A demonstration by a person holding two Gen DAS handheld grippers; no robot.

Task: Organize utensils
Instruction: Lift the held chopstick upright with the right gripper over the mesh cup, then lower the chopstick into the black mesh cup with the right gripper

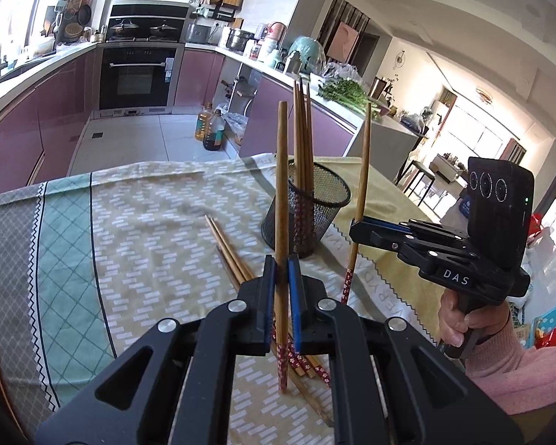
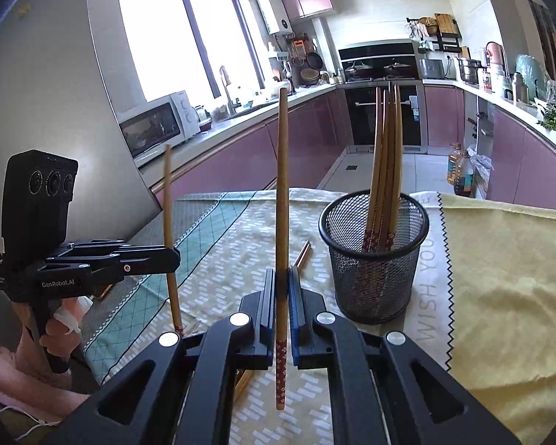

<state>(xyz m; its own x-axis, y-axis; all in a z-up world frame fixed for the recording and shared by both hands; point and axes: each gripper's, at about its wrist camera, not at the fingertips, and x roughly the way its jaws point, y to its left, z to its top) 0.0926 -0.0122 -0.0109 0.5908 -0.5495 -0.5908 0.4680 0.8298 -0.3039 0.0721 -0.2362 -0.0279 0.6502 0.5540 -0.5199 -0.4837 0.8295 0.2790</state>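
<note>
The left gripper [image 1: 281, 270] was pressed together on one chopstick [image 1: 281, 200], which stood nearly upright between its fingers, the plain wooden end up and the red patterned end hanging low, close over the loose chopsticks [image 1: 229, 256] that lay on the surface [image 1: 148, 230]. The right gripper [image 2: 282, 285] pinched a second chopstick [image 2: 282, 193] in the same way, upright, with the patterned end below the fingers. In the left wrist view this right gripper [image 1: 356, 228] was seen from the side, to the right of the black mesh holder [image 1: 320, 193], and a hand [image 1: 454, 319] in a pink sleeve held its handle. The mesh holder [image 2: 374, 256] stood just beyond and to the right of the right gripper, and several chopsticks already stood in it, leaning together. The surface was covered with a patterned cloth [image 2: 237, 230] and, at the right, a yellow cloth [image 2: 507, 267]. Between each held chopstick and the holder there was only open air. Behind the surface was a kitchen with an oven [image 1: 137, 78] and two oil bottles [image 1: 209, 128] on the floor.
</note>
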